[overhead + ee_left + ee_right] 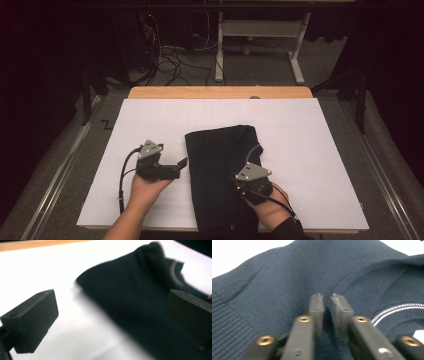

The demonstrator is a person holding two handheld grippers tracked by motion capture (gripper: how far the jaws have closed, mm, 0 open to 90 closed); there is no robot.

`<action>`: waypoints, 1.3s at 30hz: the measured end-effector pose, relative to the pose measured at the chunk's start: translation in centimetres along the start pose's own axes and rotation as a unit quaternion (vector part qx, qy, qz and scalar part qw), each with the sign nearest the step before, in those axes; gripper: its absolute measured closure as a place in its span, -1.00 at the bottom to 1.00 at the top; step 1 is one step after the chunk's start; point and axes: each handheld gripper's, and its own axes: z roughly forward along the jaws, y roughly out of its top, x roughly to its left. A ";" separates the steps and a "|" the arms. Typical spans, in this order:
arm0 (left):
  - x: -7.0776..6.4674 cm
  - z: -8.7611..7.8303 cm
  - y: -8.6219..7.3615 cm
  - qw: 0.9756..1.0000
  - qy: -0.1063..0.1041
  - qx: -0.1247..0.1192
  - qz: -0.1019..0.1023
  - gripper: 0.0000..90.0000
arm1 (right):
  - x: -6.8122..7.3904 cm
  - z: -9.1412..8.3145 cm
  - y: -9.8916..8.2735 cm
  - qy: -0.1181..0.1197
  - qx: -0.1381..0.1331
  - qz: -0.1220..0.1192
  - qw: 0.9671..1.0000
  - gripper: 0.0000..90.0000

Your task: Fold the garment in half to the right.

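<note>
A dark navy knit garment (220, 165) lies folded on the white sheet (315, 150), running from mid-table to the near edge. A white-striped collar band (254, 150) shows on its right side. My left gripper (181, 167) hovers just left of the garment's left edge, pointing toward it. In the left gripper view its jaws (113, 315) stand wide open, with the garment (130, 295) ahead and nothing between them. My right gripper (249, 173) rests on the garment's right part, below the collar. In the right gripper view it (326, 298) is shut, pinching the cloth (274, 277) between its pads.
The white sheet covers a wooden table whose far edge (220, 92) shows as a bare strip. Bare sheet lies left, right and beyond the garment. Past the table stand a white desk frame (260, 30) and loose cables (167, 60) on the floor.
</note>
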 end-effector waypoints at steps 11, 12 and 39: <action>2.0 -3.1 -3.4 0.999 0.013 -0.024 -0.016 -1.00 | -1.7 -2.5 -1.8 -0.014 -0.050 0.046 0.998 0.97; 2.0 -3.1 -3.5 0.999 0.013 -0.025 -0.016 -1.00 | -2.0 -2.8 -2.2 -0.016 -0.052 0.051 0.997 0.97; 1.8 -3.0 -3.9 1.000 0.005 -0.026 0.000 -1.00 | -5.3 -4.8 -8.2 -0.036 -0.018 0.108 0.993 0.93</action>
